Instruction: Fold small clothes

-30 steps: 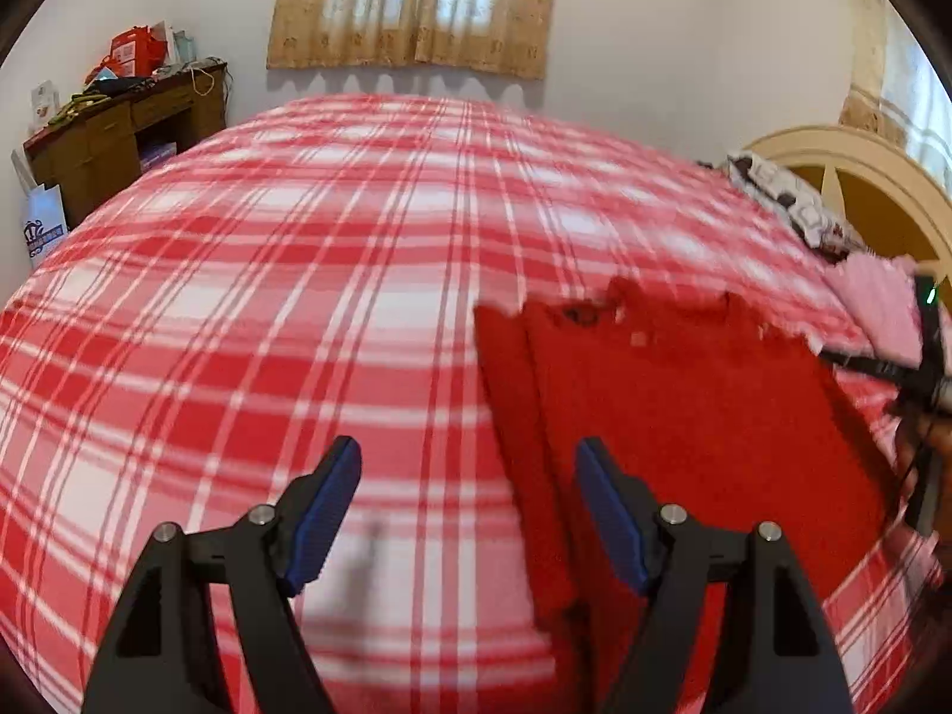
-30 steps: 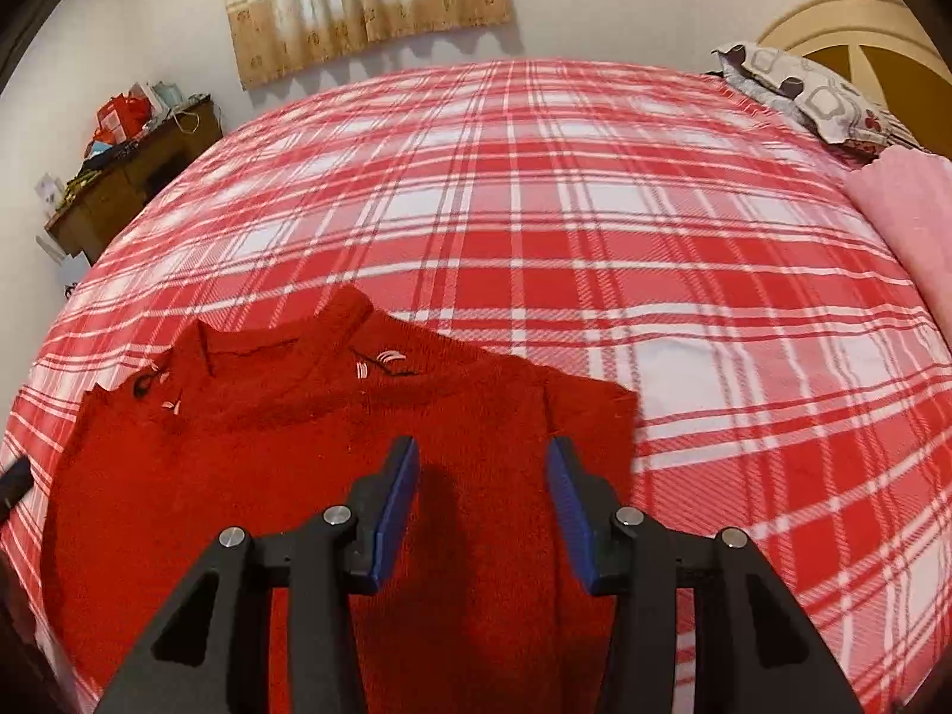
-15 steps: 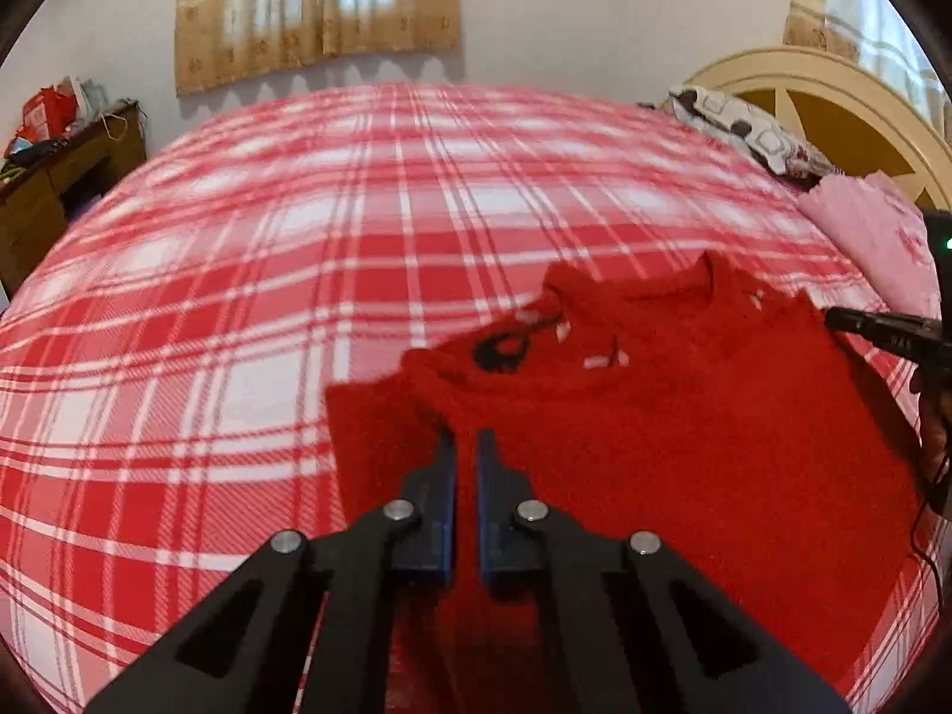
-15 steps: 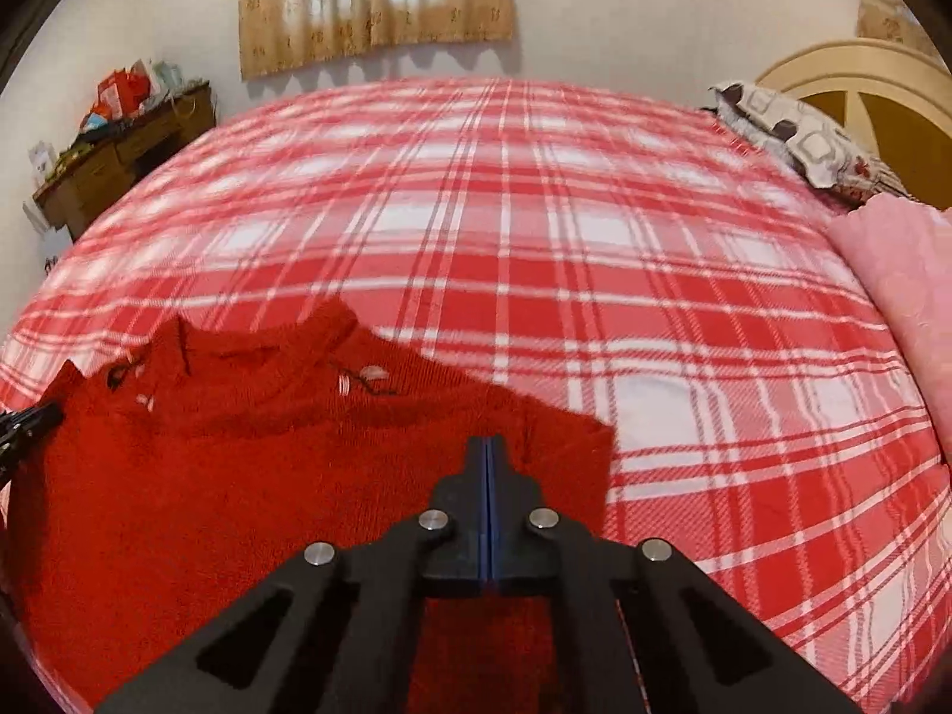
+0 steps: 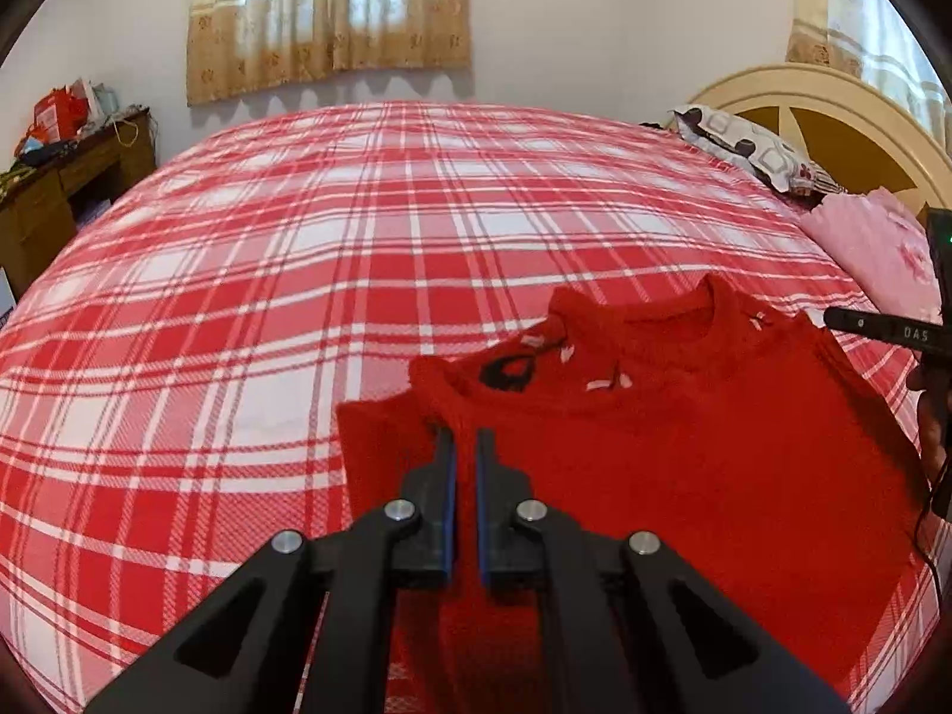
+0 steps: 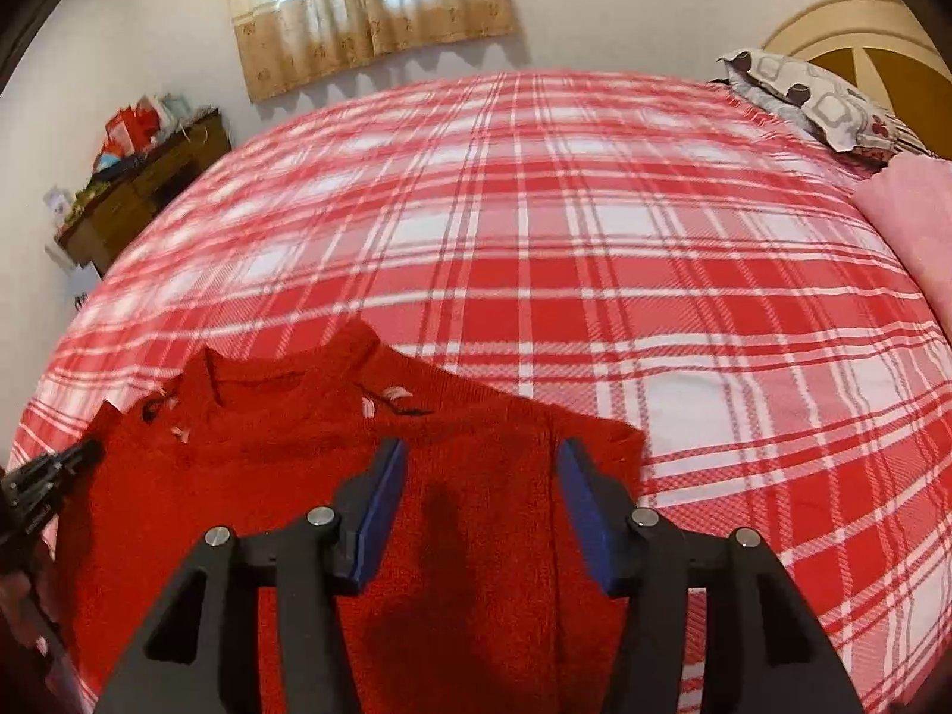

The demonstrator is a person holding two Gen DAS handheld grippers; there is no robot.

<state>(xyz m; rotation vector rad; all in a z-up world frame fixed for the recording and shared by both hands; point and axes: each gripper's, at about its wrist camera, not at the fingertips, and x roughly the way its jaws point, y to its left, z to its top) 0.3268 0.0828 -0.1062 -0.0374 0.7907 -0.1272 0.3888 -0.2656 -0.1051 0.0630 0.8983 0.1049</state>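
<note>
Left gripper [image 5: 463, 446]: black two-finger frame with blue pads, nearest the lens in the left wrist view, fingers drawn almost together with a narrow slit between them, clenched on a raised fold of the red knitted sweater [image 5: 684, 452] near its left shoulder. Right gripper [image 6: 482, 464]: same black frame and blue pads, fingers spread wide apart, released, poised over the sweater's right side with red knit visible between the pads; whether the fingertips touch the cloth cannot be told. Red knitted sweater: small garment with a ribbed round collar, white stitched marks and a dark motif near the neckline, lying front-up on the bed at the near edge, collar pointing away from the cameras, one side panel folded inward along the left edge. Red-and-white plaid bedspread [image 5: 297, 273]: covers the whole bed, beneath and beyond the sweater. Pink folded cloth [image 6: 910, 220]: on the bed at the right, well apart from the sweater. Patterned grey-and-white pillow [image 5: 744, 149]: at the far right corner of the bed, just beside the cream arched wooden headboard [image 5: 833, 113]. Brown wooden desk [image 6: 143, 190]: far left, against the wall, cluttered with red and mixed items. Beige patterned curtain [image 5: 327, 12]: on the far wall above the bed.
</note>
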